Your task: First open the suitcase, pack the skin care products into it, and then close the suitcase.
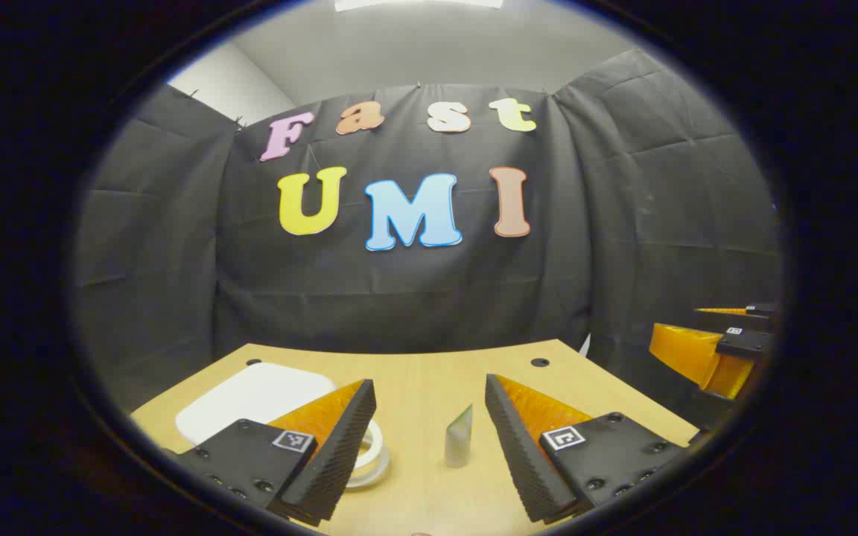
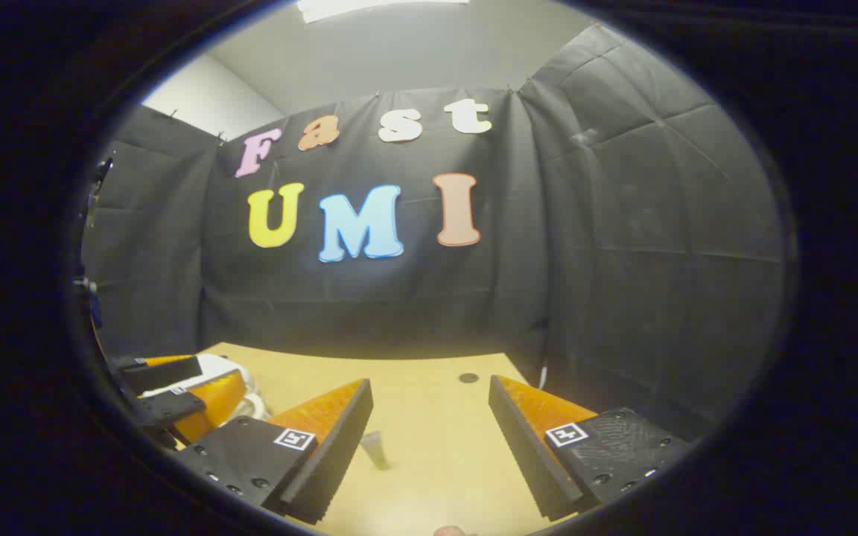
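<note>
**Both tongs spread above the desk, suitcase lying closed**

In the left gripper view, the left tongs (image 1: 429, 439) are held spread wide with nothing between the fingers. A white suitcase (image 1: 250, 398) is seen lying flat and closed at the desk's (image 1: 436, 372) left side. A white jar (image 1: 371, 454) is partly hidden just behind one finger, and a pale upright tube (image 1: 459, 438) stands between the fingers, untouched. In the right gripper view, the right tongs (image 2: 429, 439) are likewise released above the desk.

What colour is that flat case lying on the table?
White. The suitcase lies closed on the wooden table; the left gripper view shows it best.
</note>
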`<move>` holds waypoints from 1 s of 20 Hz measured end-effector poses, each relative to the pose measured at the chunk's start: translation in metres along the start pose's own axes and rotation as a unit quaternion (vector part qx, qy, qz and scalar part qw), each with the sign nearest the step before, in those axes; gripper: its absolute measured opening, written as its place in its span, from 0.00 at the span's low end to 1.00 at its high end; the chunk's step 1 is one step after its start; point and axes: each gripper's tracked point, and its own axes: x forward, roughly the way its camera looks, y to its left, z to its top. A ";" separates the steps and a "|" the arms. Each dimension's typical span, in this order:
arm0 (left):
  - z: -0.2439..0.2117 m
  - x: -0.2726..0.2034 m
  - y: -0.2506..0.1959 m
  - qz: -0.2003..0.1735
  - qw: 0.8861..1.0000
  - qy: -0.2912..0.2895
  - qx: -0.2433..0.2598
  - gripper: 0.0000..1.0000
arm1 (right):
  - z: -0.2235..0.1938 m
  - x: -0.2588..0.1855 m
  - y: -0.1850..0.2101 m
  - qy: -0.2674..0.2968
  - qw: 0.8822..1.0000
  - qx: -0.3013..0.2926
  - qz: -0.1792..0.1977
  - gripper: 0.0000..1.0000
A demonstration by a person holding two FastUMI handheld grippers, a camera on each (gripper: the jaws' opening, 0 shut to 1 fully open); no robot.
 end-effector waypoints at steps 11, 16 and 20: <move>-0.002 0.036 0.059 -0.018 0.999 0.042 -0.001 0.96 | 0.009 0.024 0.033 0.009 0.999 -0.043 0.014 0.96; 0.007 0.042 0.055 -0.036 0.999 0.040 -0.006 0.96 | 0.011 0.029 0.028 0.013 0.999 -0.038 -0.014 0.94; -0.003 0.052 0.049 -0.050 0.997 0.058 -0.014 0.95 | 0.010 0.030 0.022 0.020 0.998 -0.053 -0.027 0.94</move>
